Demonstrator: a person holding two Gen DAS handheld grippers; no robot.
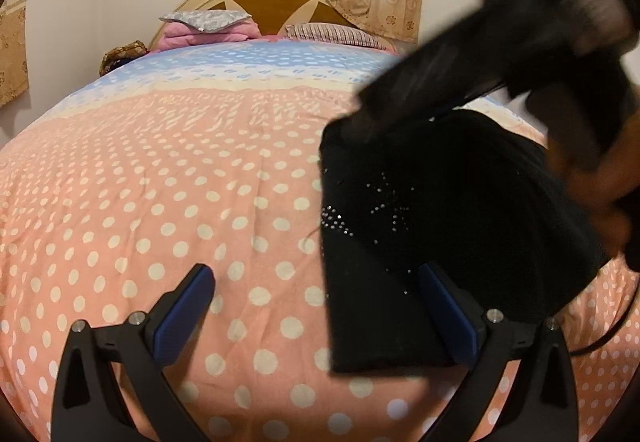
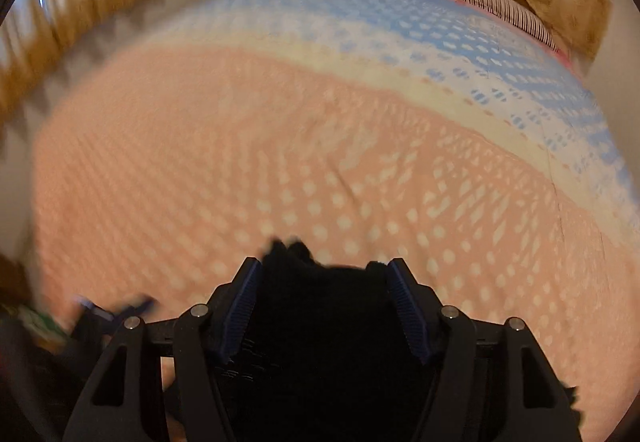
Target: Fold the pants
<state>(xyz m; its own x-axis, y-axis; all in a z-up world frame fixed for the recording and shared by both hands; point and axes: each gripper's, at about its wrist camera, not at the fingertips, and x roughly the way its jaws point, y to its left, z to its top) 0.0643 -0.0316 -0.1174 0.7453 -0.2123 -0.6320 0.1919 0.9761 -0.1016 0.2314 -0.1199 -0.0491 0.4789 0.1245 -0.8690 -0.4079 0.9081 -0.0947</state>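
Folding looks well under way, by my read: the pants [image 1: 432,226] are already a compact black bundle, several layers thick, not a spread-out garment. No legs or waistband trail loose in either view. What seems left is a last fold or tuck, then squaring it and laying it flat on the bedspread [image 1: 180,202]. Cannot tell whether the far side of the bundle is neat; the right claw [image 2: 324,306] and a blurred hand [image 1: 592,178] cover it in the left wrist view.

Left claw [image 1: 316,306]: jaws spread wide, nothing pinched. Its right finger sits over the near edge of the pants, its left finger over bare bedspread; between them is mostly bedspread plus the bundle's left edge. Contact with the fabric is unclear.

Right claw: black fabric fills the gap between its blue pads and bulges out just ahead of the fingertips. Jaws stand partway apart, and the fabric appears to touch both pads, so I judge it pinching the pants, probably a thick fold. That view is motion-blurred.

Pants look: plain black, soft, matte, thick-ish knit. Small shiny studs form a starburst and a cluster on the top face. Left edge straight, near corner squared, upper side rounded and puffy.
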